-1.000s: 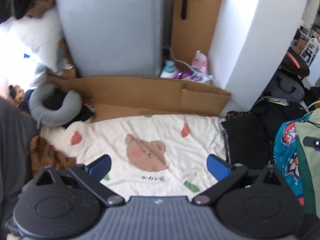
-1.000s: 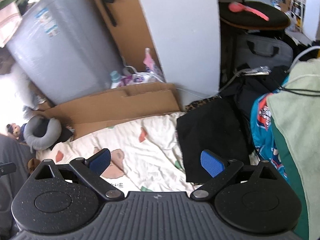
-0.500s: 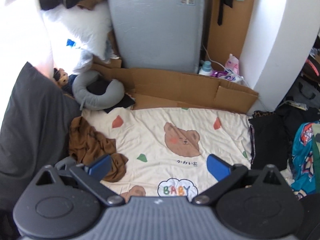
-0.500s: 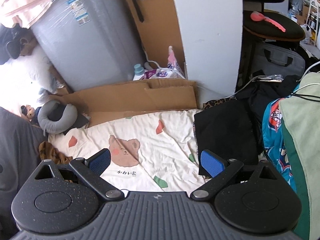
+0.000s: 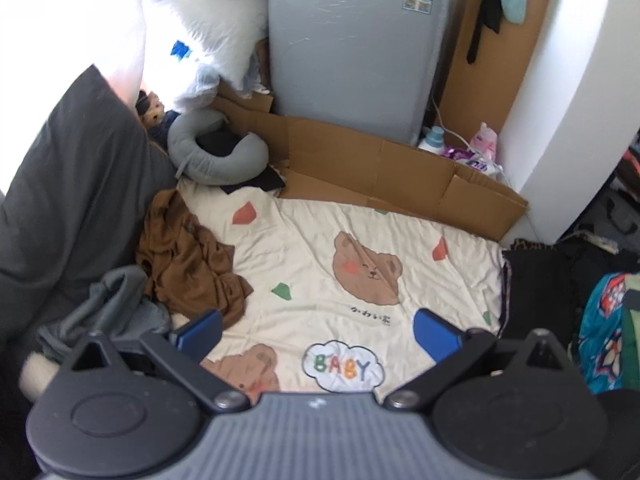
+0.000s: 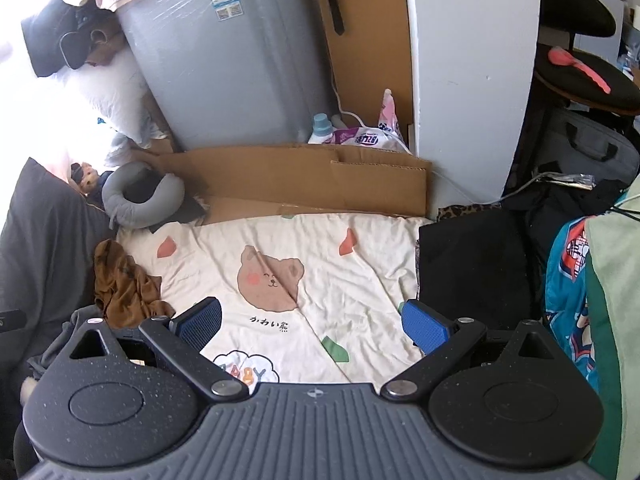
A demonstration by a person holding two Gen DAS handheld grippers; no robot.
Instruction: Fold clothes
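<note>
Left hand-held gripper (image 5: 316,330) and right hand-held gripper (image 6: 310,326): both spread, empty | brown garment (image 5: 188,260): crumpled, soft, light, likely limp | grip: pinch an outer hem edge

Ahead of the left tool (image 5: 316,330), its blue pads spread wide with nothing between them, the cream bear-print blanket (image 5: 320,248) lies flat and open. To its left a crumpled brown garment (image 5: 188,256) and a grey garment (image 5: 108,304) crowd the edge, backed by a dark cushion (image 5: 68,200). Beyond, a cardboard sheet (image 5: 380,176) and grey appliance (image 5: 344,48) close the far side. Right of the right tool (image 6: 311,326), black clothing (image 6: 476,264) borders the blanket.
</note>
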